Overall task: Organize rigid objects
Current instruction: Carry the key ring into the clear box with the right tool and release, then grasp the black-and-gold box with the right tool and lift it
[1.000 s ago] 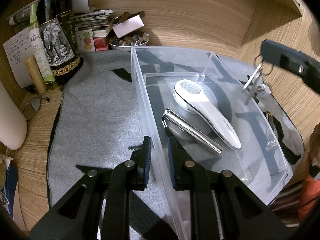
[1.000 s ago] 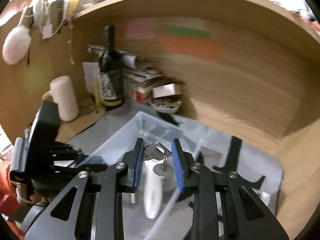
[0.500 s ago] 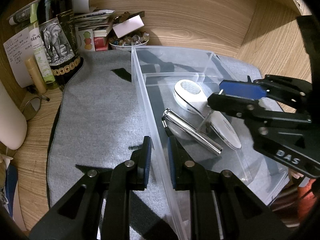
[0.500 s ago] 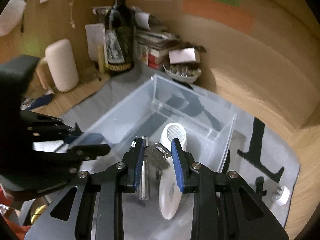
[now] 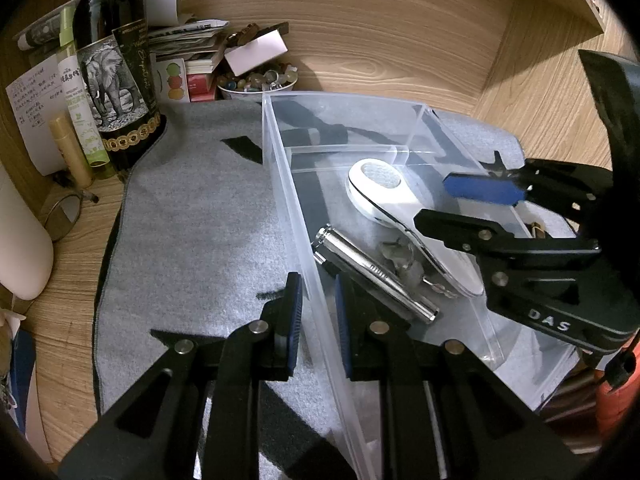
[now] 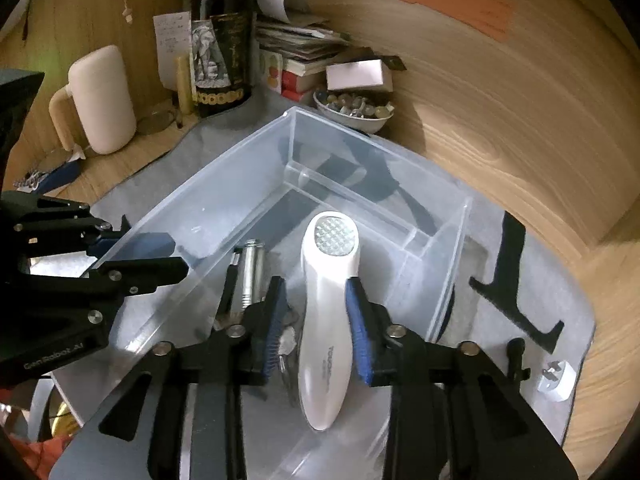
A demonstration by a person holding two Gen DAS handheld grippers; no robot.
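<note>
A clear plastic bin [image 5: 280,184] stands on a grey mat [image 5: 192,220]. My left gripper [image 5: 319,292] is shut on the bin's near side wall, one pad on each side. Inside lie a white handheld device [image 5: 384,192], a silver cylinder [image 5: 372,272] and a bunch of keys [image 5: 400,258], blurred, between the two. My right gripper [image 6: 315,292] hangs low inside the bin [image 6: 360,148] with its jaws opening. The keys [image 6: 287,342] rest below its left finger, free of the pads. The white device [image 6: 328,300] lies on the bin floor beneath the gap.
A dark wine bottle [image 5: 116,64], a bowl of stones [image 5: 258,82], stacked papers and a cream mug [image 6: 100,100] crowd the back left. A white plug [image 6: 558,380] and a black bracket [image 6: 516,280] lie on the mat right of the bin. Wooden walls close in behind and right.
My right gripper came down into the bin with the keys, then its jaws widened and the keys dropped to the bin floor. The left gripper kept its hold on the wall.
</note>
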